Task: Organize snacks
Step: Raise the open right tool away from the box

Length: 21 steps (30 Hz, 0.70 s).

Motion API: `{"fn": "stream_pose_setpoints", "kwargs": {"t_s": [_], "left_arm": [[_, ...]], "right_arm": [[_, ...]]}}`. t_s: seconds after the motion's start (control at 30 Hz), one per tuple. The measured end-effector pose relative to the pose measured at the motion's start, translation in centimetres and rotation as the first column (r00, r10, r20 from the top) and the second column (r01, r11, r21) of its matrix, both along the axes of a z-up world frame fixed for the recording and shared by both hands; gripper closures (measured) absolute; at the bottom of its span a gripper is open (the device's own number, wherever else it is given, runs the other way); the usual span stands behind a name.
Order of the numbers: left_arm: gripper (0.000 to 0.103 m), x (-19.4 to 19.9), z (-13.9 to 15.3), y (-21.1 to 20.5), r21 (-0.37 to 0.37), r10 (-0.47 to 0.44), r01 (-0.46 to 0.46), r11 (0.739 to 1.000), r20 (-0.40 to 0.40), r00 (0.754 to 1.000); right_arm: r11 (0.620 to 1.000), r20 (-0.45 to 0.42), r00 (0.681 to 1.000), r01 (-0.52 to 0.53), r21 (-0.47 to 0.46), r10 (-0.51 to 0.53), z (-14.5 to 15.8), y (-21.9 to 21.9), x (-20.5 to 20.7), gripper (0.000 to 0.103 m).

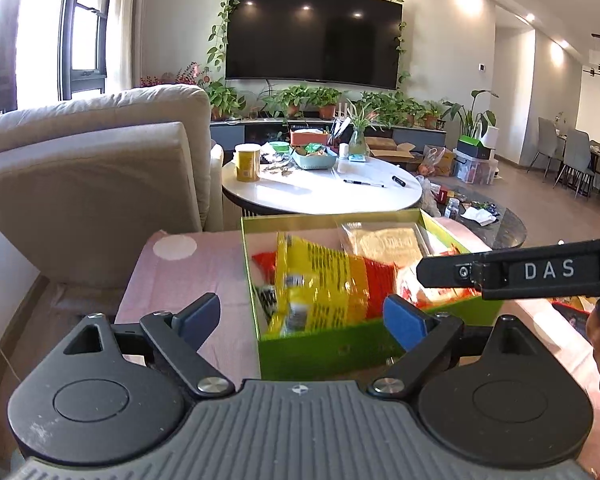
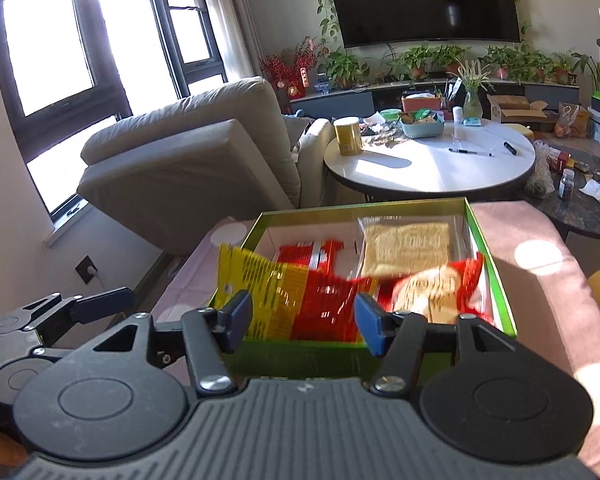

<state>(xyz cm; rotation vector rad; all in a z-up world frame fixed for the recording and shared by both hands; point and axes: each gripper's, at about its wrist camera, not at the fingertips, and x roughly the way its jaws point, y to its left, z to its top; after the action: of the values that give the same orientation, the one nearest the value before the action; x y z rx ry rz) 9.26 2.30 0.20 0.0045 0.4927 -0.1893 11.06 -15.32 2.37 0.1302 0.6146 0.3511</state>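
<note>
The left tongs [image 1: 302, 316] stand spread wide with nothing between the blue pads, poised just short of the near wall of the green box [image 1: 320, 350]; the right tongs [image 2: 302, 318] are likewise apart and empty, at about the same near wall in their own view. No earlier view is given, so only their stance can be told. Inside the box the snacks lie packed: a yellow packet [image 1: 316, 280] leaning at the left, red packets [image 2: 320, 292] in the middle, a red bag with a pale picture [image 2: 432, 292] at the right, and a clear pale packet [image 2: 408, 246] propped against the far wall. Judging by this, most of the sorting looks done, since no loose snack shows on the pink-clothed surface [image 1: 188, 280] beside the box; what may remain is tidying the tilted packets or closing the box, though no lid is in view. For room: the cloth lies bare to the left of the box, an armchair [image 1: 100, 168] stands just beyond that edge, and a round white table [image 1: 320, 192] sits behind the far wall. The right tool's finger crosses the left camera's view, so the two hands work close together.
</note>
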Motion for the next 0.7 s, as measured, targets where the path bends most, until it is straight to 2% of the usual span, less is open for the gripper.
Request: {"fn": "stream_pose_setpoints", "kwargs": {"t_s": [0.17,0.37,0.57,0.7], "left_arm": [[0.013,-2.0,-0.8,-0.2,0.029,0.011,-0.011,1.000,-0.015,1.000],[0.013,-3.5,-2.0,0.1,-0.001,0.012,-0.012,1.000,-0.060,0.998],[0.013,-4.6,-3.0,-0.4,0.048,0.015,-0.012,0.999,-0.069,0.997],[0.013,-4.9,-3.4,-0.1,0.051,0.022,-0.018,0.999,-0.083,0.996]], "right_arm": [[1.000,-0.010,1.000,-0.002,0.008,0.002,-0.4,-0.1,-1.4,0.043],[1.000,-0.006,1.000,0.002,-0.005,-0.002,-1.0,-0.2,-2.7,0.043],[0.999,-0.014,1.000,0.027,-0.032,-0.027,-1.8,0.0,-3.6,0.043],[0.999,-0.038,0.999,0.029,-0.031,-0.030,-2.4,-0.1,-4.0,0.043]]}}
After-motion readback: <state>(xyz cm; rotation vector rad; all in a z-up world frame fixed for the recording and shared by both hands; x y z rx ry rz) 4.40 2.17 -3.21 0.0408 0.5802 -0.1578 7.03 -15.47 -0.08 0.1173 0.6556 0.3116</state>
